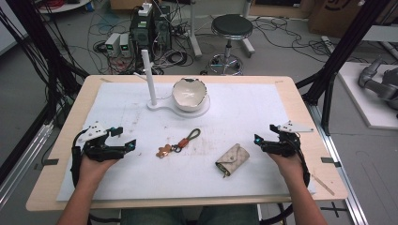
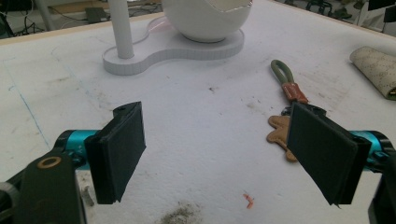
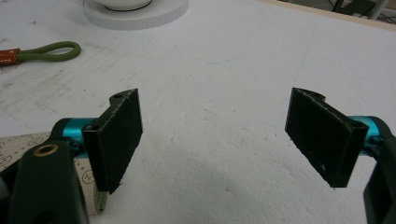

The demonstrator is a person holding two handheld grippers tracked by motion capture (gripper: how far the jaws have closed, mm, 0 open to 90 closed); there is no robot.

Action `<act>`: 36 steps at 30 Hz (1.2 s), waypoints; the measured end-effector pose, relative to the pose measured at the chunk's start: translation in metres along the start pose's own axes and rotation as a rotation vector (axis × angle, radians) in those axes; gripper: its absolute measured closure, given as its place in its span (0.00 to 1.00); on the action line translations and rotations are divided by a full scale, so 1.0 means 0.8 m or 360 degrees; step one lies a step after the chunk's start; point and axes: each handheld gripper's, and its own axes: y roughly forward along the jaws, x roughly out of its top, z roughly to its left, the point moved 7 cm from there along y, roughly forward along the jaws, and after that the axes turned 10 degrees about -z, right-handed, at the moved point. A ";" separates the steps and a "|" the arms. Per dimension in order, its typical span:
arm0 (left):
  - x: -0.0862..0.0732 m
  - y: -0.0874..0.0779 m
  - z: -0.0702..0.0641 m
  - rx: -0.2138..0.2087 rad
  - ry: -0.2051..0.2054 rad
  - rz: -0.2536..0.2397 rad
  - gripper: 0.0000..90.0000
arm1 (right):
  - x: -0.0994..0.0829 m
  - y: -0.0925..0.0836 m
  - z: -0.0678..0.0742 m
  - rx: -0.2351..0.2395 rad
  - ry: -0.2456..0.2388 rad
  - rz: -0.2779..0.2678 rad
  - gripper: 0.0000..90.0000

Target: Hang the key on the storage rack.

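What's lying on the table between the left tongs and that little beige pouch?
The keychain, with its green loop and tan leather charm, lies between the left tongs and the pouch, as the high view shows.

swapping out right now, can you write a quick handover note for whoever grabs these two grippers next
Left gripper: open, holding nothing, at the mat's left.
Right gripper: open, holding nothing, at the mat's right.
Keychain lies flat mid-mat, nearer the left gripper; beige key pouch lies closed, nearer the right.
White stand with its bowl sits at the back.
Done: nothing picked up yet.
Left: probably grasping the keychain and pouch; both lie untouched.
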 end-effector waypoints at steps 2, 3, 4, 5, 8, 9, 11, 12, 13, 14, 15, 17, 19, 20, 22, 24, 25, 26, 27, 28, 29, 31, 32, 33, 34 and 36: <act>0.000 0.001 0.000 0.0002 -0.0005 -0.0001 0.22 | 0.000 0.000 0.000 0.0001 0.0003 -0.0001 0.21; 0.000 0.002 0.000 0.0000 0.0001 0.0003 0.22 | 0.000 0.001 -0.001 -0.0001 -0.0001 -0.0002 0.21; 0.000 0.002 0.000 0.0000 0.0001 0.0003 0.22 | 0.000 0.001 -0.001 -0.0001 -0.0001 -0.0002 0.21; 0.000 0.003 0.000 0.0002 -0.0005 0.0004 0.22 | -0.001 0.001 -0.001 0.0004 0.0010 0.0011 0.21; -0.002 0.005 -0.003 -0.0010 0.0009 0.0021 0.22 | -0.003 0.002 -0.001 0.0010 0.0008 0.0019 0.21; -0.002 0.005 -0.003 -0.0010 0.0009 0.0021 0.22 | -0.004 0.001 0.000 0.0011 0.0004 0.0024 0.21; -0.002 0.006 -0.006 -0.0015 0.0015 0.0030 0.22 | -0.003 0.001 0.001 0.0007 -0.0011 0.0022 0.21; -0.001 0.006 -0.008 -0.0022 0.0013 0.0023 0.22 | -0.003 0.001 0.001 0.0007 -0.0011 0.0022 0.21; -0.001 0.007 -0.008 -0.0022 0.0015 0.0022 0.22 | -0.003 0.001 0.002 0.0009 -0.0012 0.0021 0.21; 0.000 0.007 -0.009 -0.0025 0.0014 0.0018 0.22 | -0.003 0.001 0.003 0.0009 -0.0014 0.0023 0.21; 0.001 0.008 -0.009 -0.0028 0.0016 0.0018 0.22 | -0.003 0.001 0.003 0.0006 -0.0020 0.0021 0.21; 0.001 0.009 -0.011 -0.0032 0.0014 0.0022 0.22 | -0.003 0.002 0.004 0.0009 -0.0020 0.0030 0.21; 0.000 0.011 -0.013 -0.0040 0.0020 0.0032 0.22 | -0.004 0.002 0.004 0.0012 -0.0017 0.0030 0.21; 0.000 0.013 -0.014 -0.0041 0.0020 0.0035 0.22 | -0.004 0.002 0.004 0.0012 -0.0017 0.0030 0.21; 0.000 0.016 -0.017 -0.0048 0.0021 0.0039 0.22 | -0.004 0.001 0.004 0.0012 -0.0021 0.0032 0.21; 0.001 0.021 -0.021 -0.0055 0.0017 0.0042 0.22 | -0.004 0.001 0.004 0.0014 -0.0022 0.0032 0.21; 0.002 0.024 -0.023 -0.0063 0.0023 0.0048 0.22 | -0.005 0.001 0.006 0.0019 -0.0018 0.0035 0.21; 0.002 0.027 -0.025 -0.0061 0.0026 0.0051 0.22 | -0.005 0.001 0.006 0.0019 -0.0018 0.0035 0.21; 0.003 0.031 -0.028 -0.0069 0.0034 0.0053 0.22 | -0.006 0.001 0.005 0.0021 -0.0029 0.0040 0.21; 0.003 0.034 -0.030 -0.0073 0.0037 0.0055 0.22 | -0.006 0.000 0.006 0.0019 -0.0026 0.0041 0.21; 0.003 0.037 -0.032 -0.0078 0.0042 0.0062 0.22 | -0.007 0.000 0.006 0.0021 -0.0034 0.0040 0.21; 0.004 0.045 -0.038 -0.0087 0.0054 0.0069 0.22 | -0.008 -0.002 0.007 0.0023 -0.0040 0.0042 0.21; 0.004 0.045 -0.038 -0.0087 0.0054 0.0069 0.22 | -0.009 -0.003 0.007 0.0026 -0.0033 0.0051 0.21; 0.004 0.048 -0.040 -0.0087 0.0056 0.0073 0.22 | -0.010 -0.003 0.007 0.0024 -0.0036 0.0053 0.21; 0.005 0.051 -0.042 -0.0092 0.0057 0.0076 0.22 | -0.010 -0.003 0.007 0.0024 -0.0036 0.0053 0.21; 0.005 0.057 -0.047 -0.0112 0.0063 0.0087 0.22 | -0.012 -0.005 0.008 0.0030 -0.0045 0.0059 0.21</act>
